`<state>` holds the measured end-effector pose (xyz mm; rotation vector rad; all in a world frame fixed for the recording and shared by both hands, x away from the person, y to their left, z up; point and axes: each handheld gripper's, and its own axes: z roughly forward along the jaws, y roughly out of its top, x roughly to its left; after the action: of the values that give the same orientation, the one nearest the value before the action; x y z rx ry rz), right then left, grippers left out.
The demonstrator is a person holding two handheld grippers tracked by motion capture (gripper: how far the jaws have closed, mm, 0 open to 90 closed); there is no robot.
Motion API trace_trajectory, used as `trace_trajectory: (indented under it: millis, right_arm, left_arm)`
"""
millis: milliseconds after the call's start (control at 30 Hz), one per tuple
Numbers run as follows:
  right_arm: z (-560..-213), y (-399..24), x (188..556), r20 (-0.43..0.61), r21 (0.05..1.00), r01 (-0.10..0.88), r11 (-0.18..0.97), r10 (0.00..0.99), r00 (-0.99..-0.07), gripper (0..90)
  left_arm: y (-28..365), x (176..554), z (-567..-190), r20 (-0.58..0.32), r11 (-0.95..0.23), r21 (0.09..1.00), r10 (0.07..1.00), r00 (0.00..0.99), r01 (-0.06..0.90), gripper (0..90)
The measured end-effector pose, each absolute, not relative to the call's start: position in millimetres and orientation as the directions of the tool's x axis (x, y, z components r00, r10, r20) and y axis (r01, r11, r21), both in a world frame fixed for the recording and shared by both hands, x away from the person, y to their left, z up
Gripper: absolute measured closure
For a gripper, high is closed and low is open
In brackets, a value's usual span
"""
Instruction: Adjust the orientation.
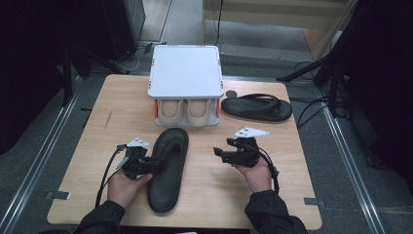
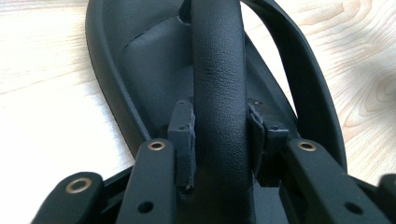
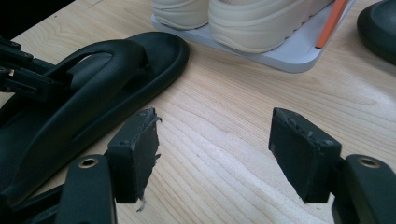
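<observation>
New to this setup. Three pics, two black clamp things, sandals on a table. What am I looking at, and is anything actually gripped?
No robot arm here: a person holds a two-jaw gripper in each hand.

The high view looks down on the wooden table from above the person. The other two pictures come from cameras riding on each gripper, looking along its jaws.

On the table: a white two-level shoe rack with a beige pair of shoes underneath, one black sandal to the rack's right, and another, the near sandal, in front of it.

The left gripper straddles the near sandal's strap; its pads sit beside the strap, though I cannot tell whether they press on it. The right gripper is open over bare wood, holding nothing.
</observation>
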<state>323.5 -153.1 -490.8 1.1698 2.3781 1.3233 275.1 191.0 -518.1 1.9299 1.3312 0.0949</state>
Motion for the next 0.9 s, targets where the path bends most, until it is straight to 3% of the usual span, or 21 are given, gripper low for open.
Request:
trace_trajectory:
  millis: [200, 400, 900]
  right_arm:
    - [-490, -156, 322, 0.208, 0.782, 0.551, 0.290, 0.713, -0.670, 33.2]
    - [-490, -161, 319, 0.207, 0.787, 0.550, 0.279, 0.720, -0.662, 34.6]
    - [-487, -184, 319, 0.209, 0.793, 0.565, 0.228, 0.770, -0.603, 40.7]
  left_arm:
    - [196, 277, -510, -0.365, -0.155, 0.625, 0.809, 0.462, 0.765, 50.7]
    - [206, 277, -498, -0.350, -0.158, 0.643, 0.809, 0.472, 0.749, 43.2]
    - [241, 287, -492, -0.335, -0.124, 0.677, 0.826, 0.454, 0.725, 38.6]
